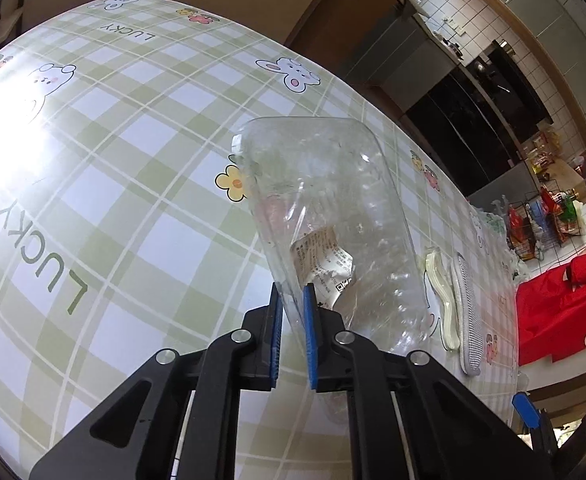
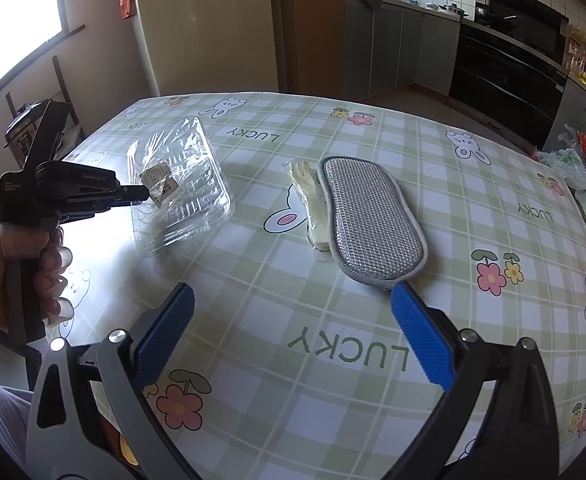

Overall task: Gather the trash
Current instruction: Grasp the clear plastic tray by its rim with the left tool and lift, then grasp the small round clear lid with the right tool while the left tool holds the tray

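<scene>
Clear plastic tray [image 1: 325, 216]: its long axis runs from the near rim, at the left gripper [image 1: 293, 320], up and away toward the far side of the table [image 1: 133, 160]. In the right wrist view the tray [image 2: 181, 184] is tilted, the gripped edge raised at the left, the opposite long edge low toward the tabletop; whether that edge touches the cloth cannot be told. The tray sits over the left part of the table.

Left gripper: blue pads [image 1: 311, 336] closed on the tray's thin near rim, one pad each side of the wall. The person's hand [image 2: 21, 264] holds its grip handle at the left of the right wrist view.

Right gripper [image 2: 293, 336]: jaws wide apart, nothing between them, above the near table edge.

Surface: glossy green-and-white plaid tablecloth [image 2: 333, 320] printed with rabbits, flowers and "LUCKY"; strong window glare on the left. A grey mesh-faced scrub pad [image 2: 373, 220] lies to the right of the tray, well apart from it, with a pale yellowish glove [image 2: 313, 208] touching its left edge.

Room: beige refrigerator [image 2: 205, 28] beyond the table, dark built-in oven [image 2: 505, 68] and tiled kitchen counter far right, red fabric [image 1: 561, 312] past the table's right end.

Tray appearance: transparent, rectangular with rounded corners, ribbed floor, crinkled walls, a white printed label [image 1: 321, 268] with a QR code stuck on it.
</scene>
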The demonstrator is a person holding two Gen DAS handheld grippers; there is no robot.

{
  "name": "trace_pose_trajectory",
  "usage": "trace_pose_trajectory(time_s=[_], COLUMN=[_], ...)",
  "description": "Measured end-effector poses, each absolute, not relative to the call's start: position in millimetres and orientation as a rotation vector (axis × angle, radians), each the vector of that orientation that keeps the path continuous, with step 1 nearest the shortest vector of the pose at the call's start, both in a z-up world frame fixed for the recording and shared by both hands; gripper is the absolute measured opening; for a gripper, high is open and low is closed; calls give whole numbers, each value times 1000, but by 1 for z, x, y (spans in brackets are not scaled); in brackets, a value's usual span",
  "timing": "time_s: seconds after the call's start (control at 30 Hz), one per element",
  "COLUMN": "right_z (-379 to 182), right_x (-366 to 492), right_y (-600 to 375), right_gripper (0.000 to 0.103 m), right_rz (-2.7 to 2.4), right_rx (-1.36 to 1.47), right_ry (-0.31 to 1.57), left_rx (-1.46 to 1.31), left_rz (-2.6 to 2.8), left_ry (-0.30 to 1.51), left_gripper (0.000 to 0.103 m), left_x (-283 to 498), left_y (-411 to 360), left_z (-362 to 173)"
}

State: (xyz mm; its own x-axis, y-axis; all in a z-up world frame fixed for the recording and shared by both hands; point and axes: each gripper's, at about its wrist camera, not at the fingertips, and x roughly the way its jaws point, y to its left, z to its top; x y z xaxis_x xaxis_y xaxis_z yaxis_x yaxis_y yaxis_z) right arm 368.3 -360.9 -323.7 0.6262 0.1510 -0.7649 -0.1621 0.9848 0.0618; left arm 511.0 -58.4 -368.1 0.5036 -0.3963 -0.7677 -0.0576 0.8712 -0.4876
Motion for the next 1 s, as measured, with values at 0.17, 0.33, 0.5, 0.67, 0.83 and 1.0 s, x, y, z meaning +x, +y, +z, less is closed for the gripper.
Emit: trace_pose_trajectory(time_s=[0.17,0.33,0.5,0.67,0.83,1.0], right_z=[-318,-320,-328,-341,-369,-393], right_x=[373,395,432,483,532,560], right_y=[-348,-326,-283,-241,-201,-182], right_gripper=[97,97,97,97,96,96], right_rz=[205,261,342,412,407,343], right_rx=[-30,-33,-80,-68,-108,-144], right_ry=[870,876,868,901,1005,1088], left_rx=[-477,-512,-488,-437,-423,-446], left_rz=[-276,-229,-131,-17,15,14], left_ry=[970,909,864,825,783,762], left_gripper=[6,6,6,6,6,6], left_x=[486,456,430,411,397,387], left_y=[-42,9,67,114,138,144], left_z=[-342,-323,-313,-304,-294,-291])
